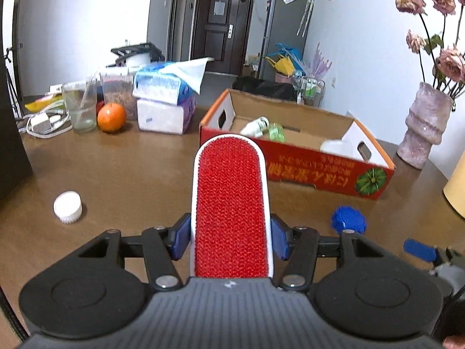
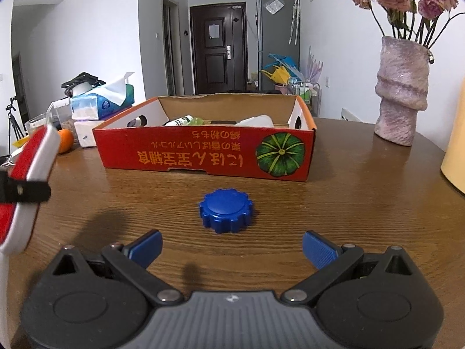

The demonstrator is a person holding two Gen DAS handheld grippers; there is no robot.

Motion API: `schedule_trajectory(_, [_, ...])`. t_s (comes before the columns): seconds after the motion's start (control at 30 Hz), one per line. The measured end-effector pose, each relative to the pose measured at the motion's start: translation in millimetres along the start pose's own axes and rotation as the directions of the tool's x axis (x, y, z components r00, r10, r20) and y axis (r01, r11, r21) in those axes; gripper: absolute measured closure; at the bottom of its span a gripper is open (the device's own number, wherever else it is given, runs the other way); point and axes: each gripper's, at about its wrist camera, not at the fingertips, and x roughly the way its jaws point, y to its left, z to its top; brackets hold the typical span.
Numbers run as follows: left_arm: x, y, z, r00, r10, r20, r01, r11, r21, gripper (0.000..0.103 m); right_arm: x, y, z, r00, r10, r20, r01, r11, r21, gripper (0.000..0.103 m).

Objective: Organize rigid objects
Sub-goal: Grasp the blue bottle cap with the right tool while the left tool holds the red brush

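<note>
My left gripper (image 1: 229, 237) is shut on a lint brush (image 1: 229, 203), white-rimmed with a red bristle face, held above the wooden table and pointing toward the red cardboard box (image 1: 305, 171). The same lint brush (image 2: 32, 160) shows at the left edge of the right wrist view. My right gripper (image 2: 232, 247) stands open just short of a blue ridged cap (image 2: 226, 210) lying on the table in front of the box (image 2: 203, 157). Nothing is between its fingers. The blue cap (image 1: 348, 219) also shows at the left view's lower right. Bottles lie inside the box.
A white cap (image 1: 67, 206) lies on the table at left. Behind it stand an orange (image 1: 111, 117), a glass (image 1: 80, 107) and stacked tissue packs (image 1: 165, 101). A pink vase (image 2: 402, 90) with dried roses stands at right, beside a yellow object (image 2: 454, 157).
</note>
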Motion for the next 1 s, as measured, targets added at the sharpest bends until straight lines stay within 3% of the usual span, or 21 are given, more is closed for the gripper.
schedule_trajectory(0.33, [1.8, 6.8, 36.1, 0.996, -0.040, 0.083, 0.044, 0.998, -0.041, 0.046, 23.0, 5.0, 11.9, 0.999, -0.036, -0.013, 0.037, 0.999, 0.039, 0.001])
schedule_trajectory(0.43, [7.3, 11.2, 36.6, 0.997, -0.045, 0.066, 0.049, 0.997, -0.052, 0.046, 31.9, 4.8, 16.7, 0.999, -0.045, -0.016, 0.045, 0.998, 0.052, 0.002])
schedule_trajectory(0.6, [13.5, 13.1, 35.3, 0.998, -0.038, 0.051, 0.041, 0.998, -0.052, 0.046, 47.0, 9.4, 23.9, 0.998, -0.045, -0.040, 0.047, 0.998, 0.044, 0.018])
schedule_trajectory(0.63, [14.3, 12.2, 34.1, 0.998, -0.037, 0.048, 0.039, 0.998, -0.048, 0.046, 49.6, 10.9, 24.1, 0.998, -0.043, -0.053, 0.045, 0.998, 0.037, 0.027])
schedule_trajectory(0.67, [15.6, 10.9, 33.3, 0.998, -0.035, 0.045, 0.037, 0.998, -0.042, 0.046, 51.8, 12.5, 23.8, 0.997, -0.041, -0.067, 0.043, 0.999, 0.029, 0.045])
schedule_trajectory(0.73, [18.3, 9.4, 31.2, 0.999, -0.032, 0.036, 0.033, 0.999, -0.035, 0.046, 51.2, 14.6, 22.5, 0.997, -0.042, -0.064, 0.043, 0.999, 0.016, 0.058])
schedule_trajectory(0.83, [23.5, 8.5, 27.5, 0.999, -0.023, 0.022, 0.024, 0.999, -0.027, 0.046, 45.3, 11.0, 21.7, 0.999, 0.000, -0.047, 0.002, 0.999, 0.048, 0.058])
schedule_trajectory(1.0, [31.5, 9.3, 21.5, 1.000, -0.009, 0.002, 0.009, 1.000, -0.019, 0.046, 36.2, 10.9, 22.6, 1.000, -0.008, -0.003, 0.008, 0.999, 0.046, 0.058])
